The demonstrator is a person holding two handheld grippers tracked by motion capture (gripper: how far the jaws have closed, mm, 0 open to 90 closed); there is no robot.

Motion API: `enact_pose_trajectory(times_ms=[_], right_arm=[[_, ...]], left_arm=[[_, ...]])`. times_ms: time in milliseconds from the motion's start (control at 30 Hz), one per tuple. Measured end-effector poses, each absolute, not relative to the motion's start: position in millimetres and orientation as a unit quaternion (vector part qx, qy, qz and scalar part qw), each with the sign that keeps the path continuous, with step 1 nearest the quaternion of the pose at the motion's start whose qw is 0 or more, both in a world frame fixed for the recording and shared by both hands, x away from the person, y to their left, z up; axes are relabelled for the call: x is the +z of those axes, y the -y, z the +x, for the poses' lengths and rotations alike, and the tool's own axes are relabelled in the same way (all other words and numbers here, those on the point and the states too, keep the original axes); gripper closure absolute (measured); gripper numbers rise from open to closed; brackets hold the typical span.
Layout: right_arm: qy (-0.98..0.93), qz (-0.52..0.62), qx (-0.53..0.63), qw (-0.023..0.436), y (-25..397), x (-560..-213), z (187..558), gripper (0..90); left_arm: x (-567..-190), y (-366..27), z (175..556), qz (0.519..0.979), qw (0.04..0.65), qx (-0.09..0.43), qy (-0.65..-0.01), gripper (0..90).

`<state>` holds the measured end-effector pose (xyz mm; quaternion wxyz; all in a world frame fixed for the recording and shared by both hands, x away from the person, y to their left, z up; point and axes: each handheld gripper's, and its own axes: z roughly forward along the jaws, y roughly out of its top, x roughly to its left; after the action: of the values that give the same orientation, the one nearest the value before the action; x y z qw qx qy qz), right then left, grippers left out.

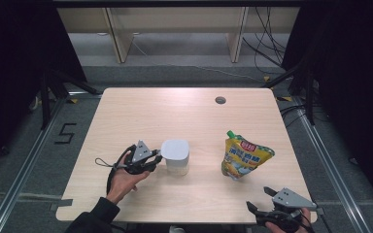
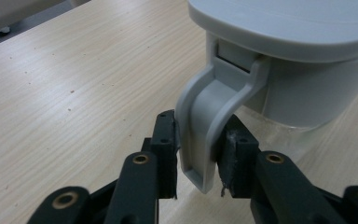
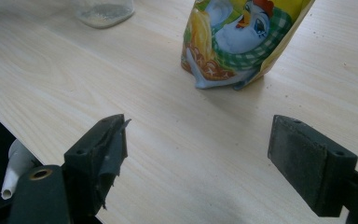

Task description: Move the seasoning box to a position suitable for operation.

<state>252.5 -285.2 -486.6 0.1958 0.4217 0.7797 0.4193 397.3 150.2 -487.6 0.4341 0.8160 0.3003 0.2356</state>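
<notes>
Left gripper (image 2: 198, 156) is clamped on the grey latch tab (image 2: 205, 130) that hangs off the side of the container (image 1: 176, 158); jaws pinch it from both flanks, near fully closed. My read: that grip is for flipping the clip off the grey lid (image 2: 289, 21), not for lifting, since the tab is the only thin handle there. The container stands upright on the table (image 1: 141, 111), left of the yellow spouted pouch (image 1: 245, 158) and well apart from it. Its lower body looks clear, with little inside.

Right gripper (image 1: 264, 200) hovers near the front edge of the table, on the person's side of the pouch, jaws spread wide, gripping nothing. It looks staged to take the pouch.

Nothing lies between the pouch and the container. A cable hole (image 1: 220, 100) sits well behind the pouch, out of the way. Risk: the container is unbraced and may slide as the latch is pulled.
</notes>
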Motion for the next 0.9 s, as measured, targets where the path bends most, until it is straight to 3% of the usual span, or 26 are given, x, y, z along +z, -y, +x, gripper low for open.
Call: enact_pose_trajectory(times_ms=[900], right_arm=[[-0.78, 0.424, 0.419, 0.191, 285.1, -484.8, 251.1, 21.2]], left_arm=[[-489.4, -142.0, 373.0, 0.811, 0.461, 0.21, -0.293, 70.6]])
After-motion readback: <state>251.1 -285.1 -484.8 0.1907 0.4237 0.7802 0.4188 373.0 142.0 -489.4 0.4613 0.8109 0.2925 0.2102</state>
